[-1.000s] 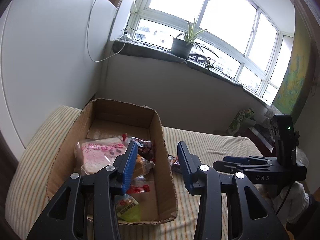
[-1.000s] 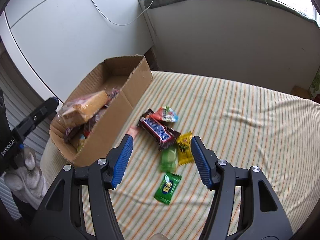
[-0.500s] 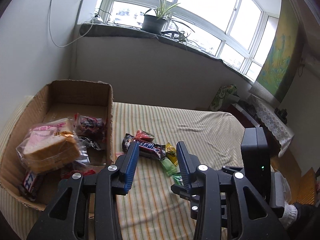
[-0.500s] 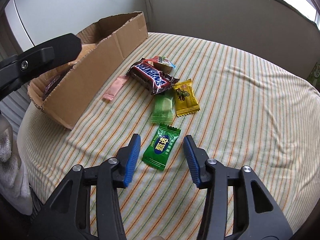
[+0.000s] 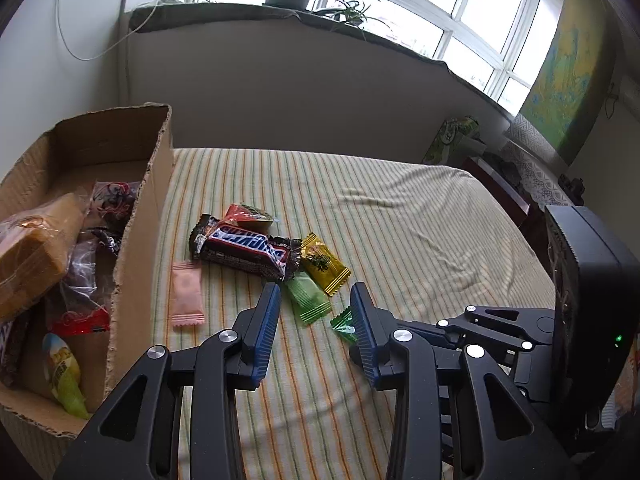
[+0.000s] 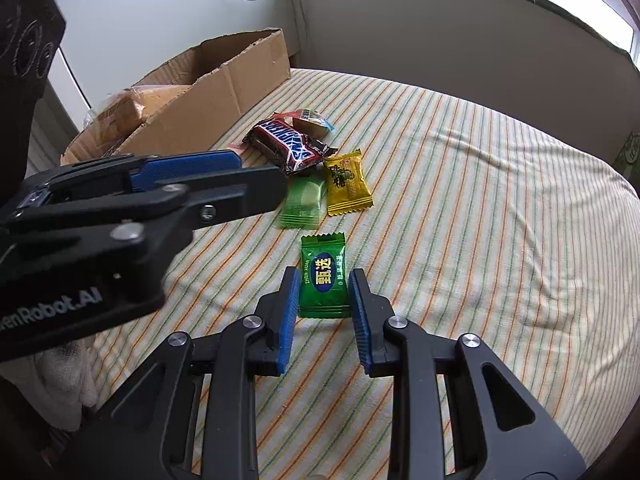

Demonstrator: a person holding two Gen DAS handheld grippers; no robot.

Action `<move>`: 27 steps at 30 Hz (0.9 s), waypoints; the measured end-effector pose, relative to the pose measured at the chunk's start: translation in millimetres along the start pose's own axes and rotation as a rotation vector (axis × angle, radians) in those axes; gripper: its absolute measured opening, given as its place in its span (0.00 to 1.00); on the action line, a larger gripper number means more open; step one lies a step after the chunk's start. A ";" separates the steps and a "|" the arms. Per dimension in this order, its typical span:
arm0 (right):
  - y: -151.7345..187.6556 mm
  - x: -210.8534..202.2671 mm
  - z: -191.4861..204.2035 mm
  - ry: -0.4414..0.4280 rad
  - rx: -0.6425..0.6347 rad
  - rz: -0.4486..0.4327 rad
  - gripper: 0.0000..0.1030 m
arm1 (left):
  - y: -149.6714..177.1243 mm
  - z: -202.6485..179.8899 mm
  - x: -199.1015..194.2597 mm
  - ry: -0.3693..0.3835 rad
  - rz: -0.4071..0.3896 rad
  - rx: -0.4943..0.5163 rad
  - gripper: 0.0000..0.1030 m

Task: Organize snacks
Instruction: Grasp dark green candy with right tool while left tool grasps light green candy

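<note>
I'm closing my right tool [image 6: 323,292] on the dark green candy [image 6: 323,278], its long axis running straight between the pads, nearer me than the cardboard box [image 6: 224,92], while my left tool [image 5: 314,312] is hanging part-open, holding nothing.

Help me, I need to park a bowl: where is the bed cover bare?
Bare: the striped cover right of the yellow candy, out to its edge. Crowded: between the cardboard box and the green candy, and inside the box.
</note>
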State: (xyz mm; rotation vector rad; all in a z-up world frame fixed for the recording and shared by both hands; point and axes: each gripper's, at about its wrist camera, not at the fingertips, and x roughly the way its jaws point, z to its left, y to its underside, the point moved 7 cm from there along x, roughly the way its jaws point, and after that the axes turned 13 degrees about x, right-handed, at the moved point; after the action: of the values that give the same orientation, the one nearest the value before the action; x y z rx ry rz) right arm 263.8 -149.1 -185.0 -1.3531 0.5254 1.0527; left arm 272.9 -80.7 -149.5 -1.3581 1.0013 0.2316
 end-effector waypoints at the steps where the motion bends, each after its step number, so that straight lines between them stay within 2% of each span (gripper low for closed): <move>1: 1.1 -0.4 0.2 0.016 -0.020 -0.008 0.25 | 1.0 -1.2 4.5 -0.001 0.014 0.000 0.34; 8: 9.9 -13.1 -21.8 0.065 -0.030 -0.038 0.25 | 0.7 -4.1 25.9 -0.041 0.072 0.015 0.34; 13: 10.6 -17.5 -35.5 0.032 0.030 -0.046 0.25 | 6.4 -3.5 41.7 -0.088 0.113 0.051 0.34; 21: 8.5 -15.8 -31.3 0.029 0.034 -0.047 0.26 | 4.5 -2.8 44.9 -0.113 0.108 0.079 0.34; 25: 7.9 -14.1 -29.4 0.035 0.027 -0.050 0.26 | 2.5 -3.3 47.8 -0.132 0.103 0.080 0.22; 27: 8.1 -14.6 -29.6 0.033 0.030 -0.051 0.26 | 3.3 0.6 46.7 -0.112 0.096 0.060 0.21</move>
State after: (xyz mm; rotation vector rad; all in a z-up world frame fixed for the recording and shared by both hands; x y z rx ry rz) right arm 257.6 -182.5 -183.1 -1.3529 0.5269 0.9791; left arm 298.4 -97.8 -184.9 -1.2308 0.9729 0.3439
